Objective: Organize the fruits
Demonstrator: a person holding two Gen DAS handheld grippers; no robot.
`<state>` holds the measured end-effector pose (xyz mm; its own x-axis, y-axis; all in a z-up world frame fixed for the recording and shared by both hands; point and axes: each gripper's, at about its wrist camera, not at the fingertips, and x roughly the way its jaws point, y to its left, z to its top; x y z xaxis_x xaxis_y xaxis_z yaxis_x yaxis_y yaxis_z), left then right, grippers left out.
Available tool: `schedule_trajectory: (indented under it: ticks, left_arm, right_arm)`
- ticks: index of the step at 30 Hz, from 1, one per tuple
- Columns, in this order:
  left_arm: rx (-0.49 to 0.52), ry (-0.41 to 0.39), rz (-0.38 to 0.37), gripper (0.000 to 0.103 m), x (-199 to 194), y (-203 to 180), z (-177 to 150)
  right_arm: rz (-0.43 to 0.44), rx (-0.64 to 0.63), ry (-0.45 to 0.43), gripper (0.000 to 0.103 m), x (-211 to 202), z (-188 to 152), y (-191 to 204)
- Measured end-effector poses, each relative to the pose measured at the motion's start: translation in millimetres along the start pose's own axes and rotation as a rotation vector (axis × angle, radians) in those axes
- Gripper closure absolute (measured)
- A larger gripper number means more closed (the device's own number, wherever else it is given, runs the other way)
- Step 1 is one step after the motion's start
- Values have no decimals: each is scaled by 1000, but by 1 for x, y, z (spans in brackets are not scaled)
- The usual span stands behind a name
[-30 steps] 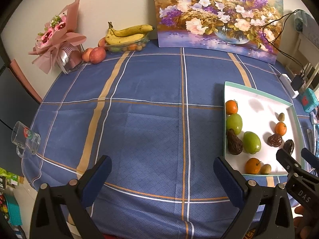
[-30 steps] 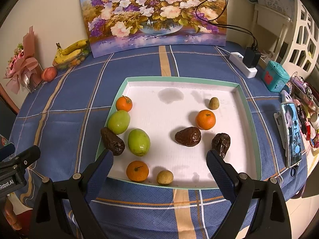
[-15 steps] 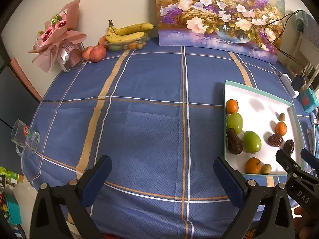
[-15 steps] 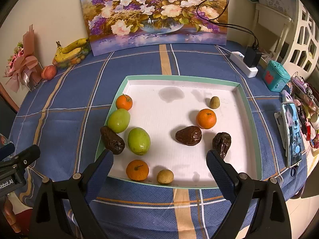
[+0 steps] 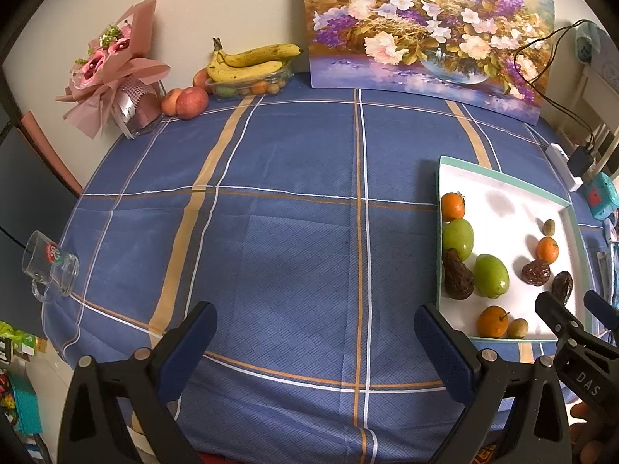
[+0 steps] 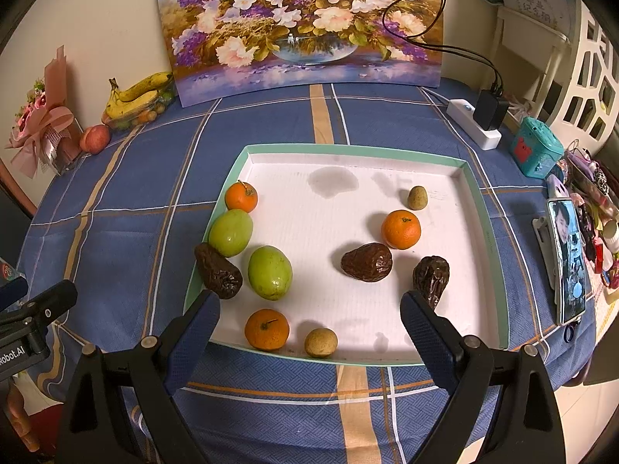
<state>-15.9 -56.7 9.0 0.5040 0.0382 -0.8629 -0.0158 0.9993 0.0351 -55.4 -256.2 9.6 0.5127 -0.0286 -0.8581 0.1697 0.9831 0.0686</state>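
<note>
A white tray with a mint rim (image 6: 479, 201) lies on the blue checked tablecloth; it also shows in the left wrist view (image 5: 499, 189). In it lie three oranges (image 6: 400, 229), two green fruits (image 6: 269, 272), three dark wrinkled fruits (image 6: 366, 262) and two small tan fruits (image 6: 320, 342). My right gripper (image 6: 309, 328) is open and empty above the tray's near edge. My left gripper (image 5: 315, 344) is open and empty over bare cloth, left of the tray.
Bananas on a clear box of fruit (image 5: 251, 65), apples (image 5: 191, 102) and a bouquet (image 5: 112, 77) stand at the back left. A flower painting (image 6: 301, 27) leans on the wall. A glass mug (image 5: 50, 266) lies at the left edge. A power strip (image 6: 474, 123), teal box (image 6: 536, 150) and phone (image 6: 566, 259) are right.
Both views have shifted only slightly; the right gripper has eased a little back from the tray. Nothing was grasped or moved.
</note>
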Motion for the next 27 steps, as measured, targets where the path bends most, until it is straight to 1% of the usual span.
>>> schedule_trajectory:
  ticks: [8,27]
  left_arm:
    - [-14,2,14,0,1,2,-1]
    - [-34,12,15,0,2,5,-3]
  right_arm:
    - [0,-2,3,8,1,0,0]
    - [0,-4,9,8,3,0,-2]
